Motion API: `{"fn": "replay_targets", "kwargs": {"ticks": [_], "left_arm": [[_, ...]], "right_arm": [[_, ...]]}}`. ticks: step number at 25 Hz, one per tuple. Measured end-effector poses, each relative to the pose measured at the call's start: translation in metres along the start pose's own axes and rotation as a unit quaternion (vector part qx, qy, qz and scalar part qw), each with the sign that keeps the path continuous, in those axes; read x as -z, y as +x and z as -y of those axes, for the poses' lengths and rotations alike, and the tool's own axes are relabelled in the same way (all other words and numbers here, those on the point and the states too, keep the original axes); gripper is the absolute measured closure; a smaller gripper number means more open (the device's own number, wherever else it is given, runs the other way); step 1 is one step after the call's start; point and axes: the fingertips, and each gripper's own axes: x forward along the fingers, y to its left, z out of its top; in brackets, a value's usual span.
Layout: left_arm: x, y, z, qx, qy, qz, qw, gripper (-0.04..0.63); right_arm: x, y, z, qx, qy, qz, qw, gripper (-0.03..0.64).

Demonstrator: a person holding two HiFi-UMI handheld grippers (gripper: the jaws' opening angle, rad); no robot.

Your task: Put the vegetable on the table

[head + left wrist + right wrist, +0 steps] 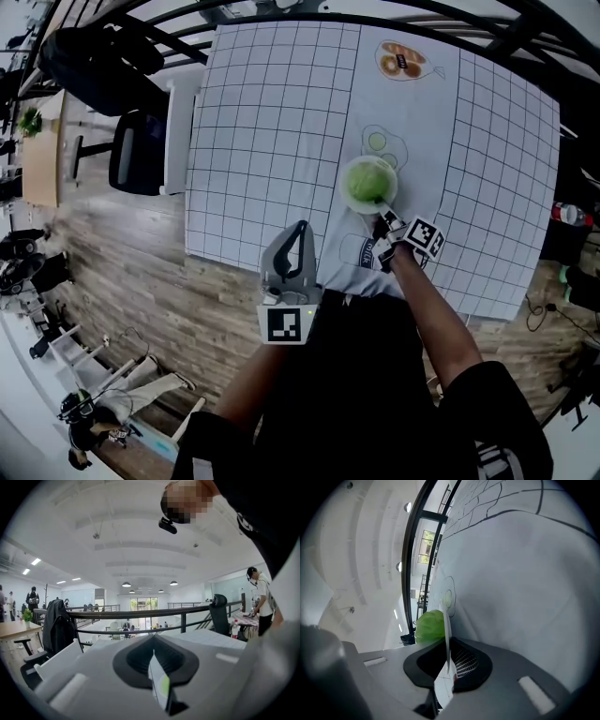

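Placing step. The white plate (346,198) bearing the green leafy vegetable (367,182) is pinched at its near rim by the narrowly closed right gripper (382,217) over the desk (262,141). The left gripper (301,231) is shut and empty. A level set-down and release are judged to be called for next.

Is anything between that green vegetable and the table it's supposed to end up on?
Yes. The green vegetable sits on a white plate, whose rim the right gripper pinches, so the plate separates it from the table. Nothing else visible blocks the bare table around it.
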Motion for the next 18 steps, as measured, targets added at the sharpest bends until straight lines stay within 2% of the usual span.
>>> {"fn": "replay_targets", "kwargs": {"ticks": [9,15,18], "left_arm": [[0.0,-0.005,-0.013,-0.022,-0.016,0.007,0.9996,0.586],[-0.002,-0.009,-0.016,-0.018,-0.028,0.025,0.9991,0.586],[-0.006,-0.011,-0.013,-0.009,-0.027,0.042,0.9987,0.586]], "right_arm": [[0.011,0.004,0.007,0.034,0.039,0.02,0.998,0.604],[0.014,0.006,0.011,0.057,0.042,0.036,0.997,0.601],[0.013,0.003,0.012,0.064,0.064,0.051,0.995,0.597]]}}
